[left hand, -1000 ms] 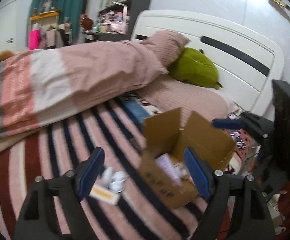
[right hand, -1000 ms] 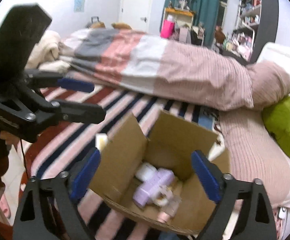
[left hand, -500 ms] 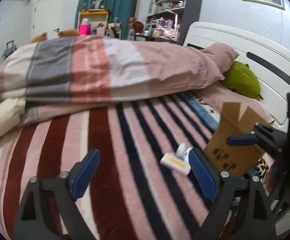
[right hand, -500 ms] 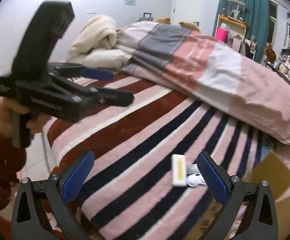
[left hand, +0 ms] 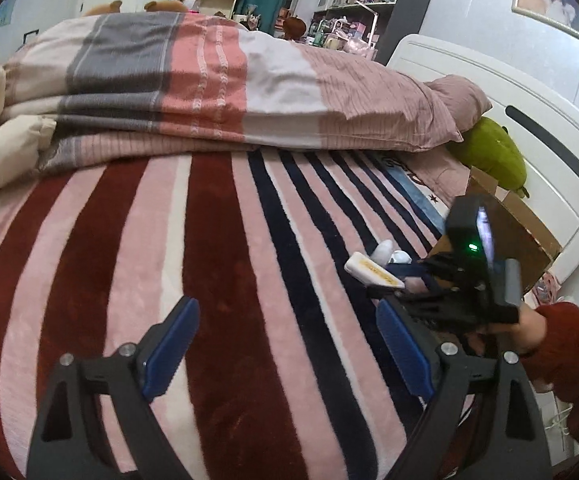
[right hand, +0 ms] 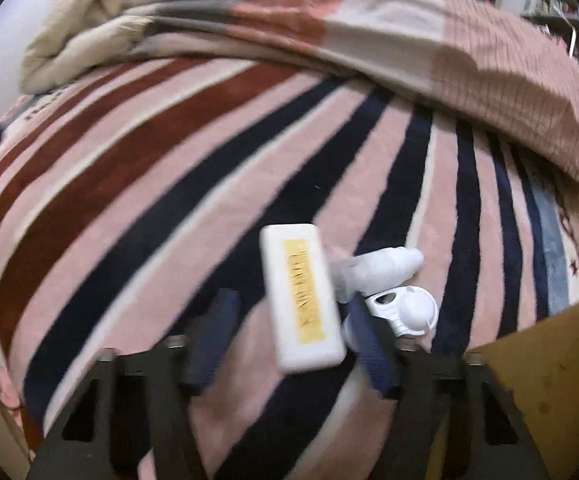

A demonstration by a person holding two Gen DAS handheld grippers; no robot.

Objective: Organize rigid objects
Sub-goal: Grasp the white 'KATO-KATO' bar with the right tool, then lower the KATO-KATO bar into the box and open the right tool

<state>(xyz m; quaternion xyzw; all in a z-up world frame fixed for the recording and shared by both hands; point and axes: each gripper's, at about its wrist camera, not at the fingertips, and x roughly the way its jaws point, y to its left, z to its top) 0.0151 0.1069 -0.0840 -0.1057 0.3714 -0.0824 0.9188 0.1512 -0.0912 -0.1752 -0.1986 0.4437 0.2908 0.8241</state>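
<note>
Right claw (right hand: 289, 332), open and empty, straddles the white box (right hand: 301, 300) beside the carton (right hand: 549, 368); close squarely across its narrow sides.

Blanket (right hand: 169, 184): plush striped fleece, matt. White box (right hand: 299, 296): smooth plastic, yellow label. Bottle (right hand: 377, 270): frosted white plastic. Carton (right hand: 549, 380): matt brown cardboard. Gripper pads (left hand: 171, 346): ribbed blue rubber. Headboard (left hand: 529, 128): glossy white.

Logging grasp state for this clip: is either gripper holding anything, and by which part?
Nothing held. Right gripper is open around the white box; left gripper is open over bare blanket.
</note>
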